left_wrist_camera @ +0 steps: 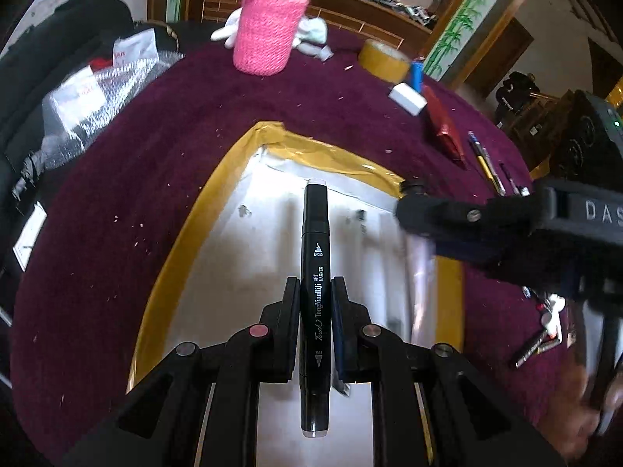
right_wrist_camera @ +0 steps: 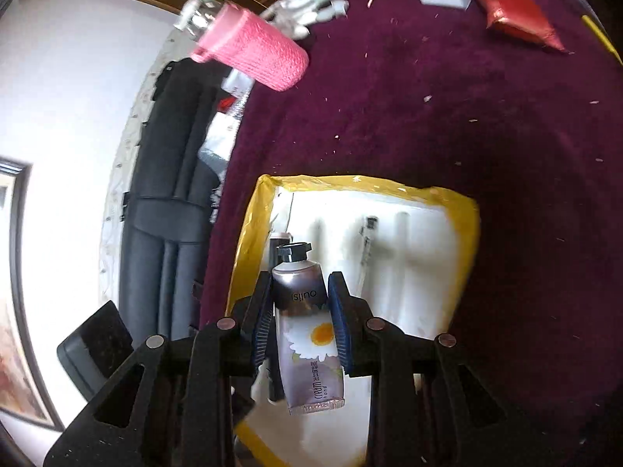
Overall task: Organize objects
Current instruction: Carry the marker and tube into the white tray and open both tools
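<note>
Maroon cloth point(left_wrist_camera: 155, 163) is covering the table; yellow-taped tray point(left_wrist_camera: 218, 202) is lying beneath both claws. Left gripper point(left_wrist_camera: 315, 288) is clamping black marker point(left_wrist_camera: 316, 241); right gripper point(right_wrist_camera: 300, 303) is clamping hand-cream tube point(right_wrist_camera: 305, 334). Pink cup point(left_wrist_camera: 268, 27) is standing well beyond.

"Touch TongNianRiJi ART MARKER", "BROAD" on the black marker point(left_wrist_camera: 315, 295); "cream hand" on the tube point(right_wrist_camera: 307, 334); "DAS" on the right gripper point(left_wrist_camera: 412, 210)

Round worktop under dark maroon velvety cloth point(left_wrist_camera: 163, 179), long brown wooden cabinet point(left_wrist_camera: 350, 15) behind, black padded sofa point(right_wrist_camera: 171, 179) beside white wall point(right_wrist_camera: 70, 78).
</note>
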Available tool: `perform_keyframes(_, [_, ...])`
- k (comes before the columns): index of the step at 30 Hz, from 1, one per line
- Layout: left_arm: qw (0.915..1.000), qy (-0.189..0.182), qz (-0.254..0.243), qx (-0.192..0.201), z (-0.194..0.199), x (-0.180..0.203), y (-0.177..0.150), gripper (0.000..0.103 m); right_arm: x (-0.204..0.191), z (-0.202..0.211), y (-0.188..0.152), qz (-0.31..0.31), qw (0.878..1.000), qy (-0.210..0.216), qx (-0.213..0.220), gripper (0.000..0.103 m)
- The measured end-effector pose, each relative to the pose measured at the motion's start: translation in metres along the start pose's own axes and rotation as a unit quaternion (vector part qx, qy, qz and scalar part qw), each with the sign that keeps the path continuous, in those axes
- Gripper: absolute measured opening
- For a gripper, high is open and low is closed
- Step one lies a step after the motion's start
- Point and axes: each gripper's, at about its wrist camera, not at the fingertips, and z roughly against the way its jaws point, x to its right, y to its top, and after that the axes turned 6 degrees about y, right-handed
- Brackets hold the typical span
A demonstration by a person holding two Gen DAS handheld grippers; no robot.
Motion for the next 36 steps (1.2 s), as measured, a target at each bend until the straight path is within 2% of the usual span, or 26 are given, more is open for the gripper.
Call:
perform_keyframes(3, [0.9999,0.005,-0.003,-0.011,-0.016,-0.008,0.007,0.012,-0.004,-0.022,0.007,0.006,0.999,-0.038,0.006,0.026])
perform_keyframes(7, [0.9998,-0.001,-0.012,-0.015,-0.024,-0.011,0.01,0.012,-0.002,-0.039,0.012,0.001,0.998,-0.066,0.01,0.027])
perform_keyframes(9, [0.9998,-0.008,-0.011,-0.014,-0.024,-0.013,0.012,0.018,-0.001,-0.043,0.014,-0.002,0.997,-0.076,0.011,0.028])
perform_keyframes(10, [0.9998,-0.01,-0.009,-0.013,-0.023,-0.013,0.013,0.029,0.001,-0.044,0.016,-0.006,0.997,-0.079,0.011,0.028])
perform_keyframes(11, [0.9998,-0.015,-0.009,-0.012,-0.021,-0.014,0.014,0.032,0.002,-0.043,0.017,-0.01,0.997,-0.081,0.01,0.028])
perform_keyframes(14, [0.9997,-0.022,-0.01,-0.009,-0.013,-0.014,0.017,0.038,0.006,-0.039,0.019,-0.027,0.997,-0.069,0.015,0.043])
perform_keyframes(16, [0.9998,-0.019,-0.009,-0.005,-0.007,-0.017,0.019,0.047,0.004,-0.035,0.02,-0.029,0.997,-0.068,0.022,0.047])
perform_keyframes(23, [0.9992,-0.038,0.005,0.014,0.025,-0.023,0.02,0.048,-0.005,0.001,0.015,-0.01,0.995,-0.086,0.05,0.05])
perform_keyframes(27, [0.9973,-0.061,0.034,0.021,0.041,-0.032,0.015,0.048,0.005,0.014,0.008,-0.028,0.997,-0.064,0.044,0.052])
perform_keyframes(31, [0.9952,-0.072,0.057,0.035,0.06,-0.039,0.01,0.048,0.011,0.001,-0.002,-0.05,0.998,-0.029,0.02,0.052])
perform_keyframes(33, [0.9947,-0.073,0.06,0.042,0.069,-0.04,0.007,0.048,0.011,-0.009,-0.007,-0.052,0.998,-0.036,0.014,0.052])
perform_keyframes(34, [0.9947,-0.072,0.058,0.044,0.072,-0.041,0.006,0.048,0.007,-0.011,-0.009,-0.042,0.997,-0.058,0.021,0.053])
perform_keyframes(36, [0.9946,-0.073,0.056,0.048,0.077,-0.041,0.004,0.048,-0.004,-0.017,-0.011,-0.022,0.997,-0.07,0.016,0.065])
